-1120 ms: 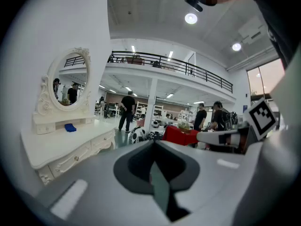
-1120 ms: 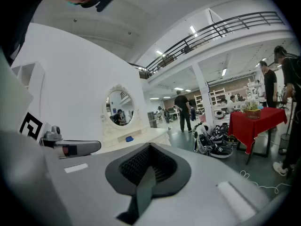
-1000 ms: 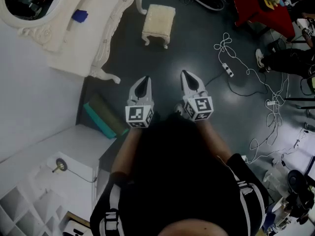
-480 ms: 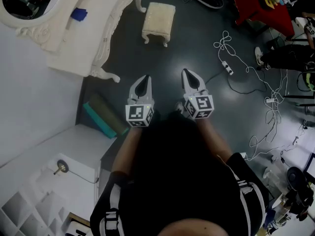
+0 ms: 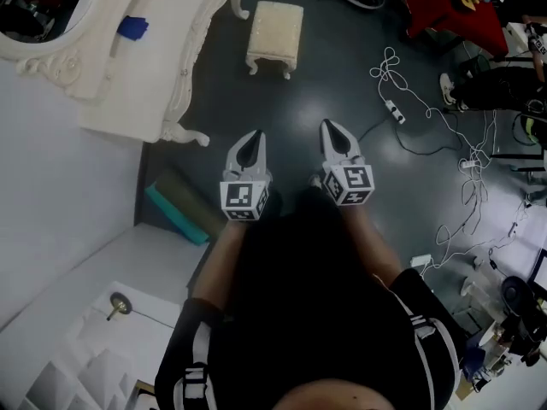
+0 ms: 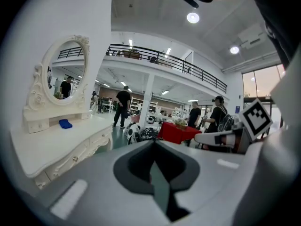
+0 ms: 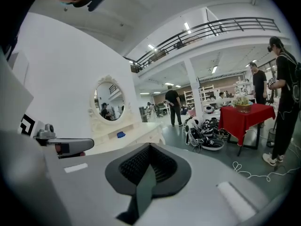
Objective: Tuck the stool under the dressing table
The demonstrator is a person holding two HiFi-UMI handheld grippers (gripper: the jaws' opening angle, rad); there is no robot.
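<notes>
**Stool dead ahead, out on the floor and clear of the table**

In the head view the cream cushioned stool with short white carved legs (image 5: 275,34) stands at the top of the frame, a little left of centre, on the dark grey floor. The white carved dressing table (image 5: 149,84) fills the upper left. Its curved front edge faces right, and the stool stands just off that edge, apart from it and not yet under it.

Both tools are low in the middle of the frame and point up the picture toward the stool. The left gripper (image 5: 250,135) has its jaws closed on nothing, and its own view shows the tips (image 6: 153,144) meeting with no gap. The right gripper (image 5: 332,126) is the same, pressed together and empty (image 7: 149,147). Neither gripper view shows the stool.

The stool lies well apart from both, straight up the frame from the gap between them. It sits a shade closer to the left gripper's line, though neither hand is clearly nearer. Its cushion looks slightly longer up and down the frame than across, so the near short end faces the grippers.

The table's knee space, between its two visible scrolled legs, lies to the stool's left in the frame. By my reading the coming move is a reach forward to the stool, then a push or carry leftward across the picture, for which the right gripper on the stool's far side seems better placed.
</notes>
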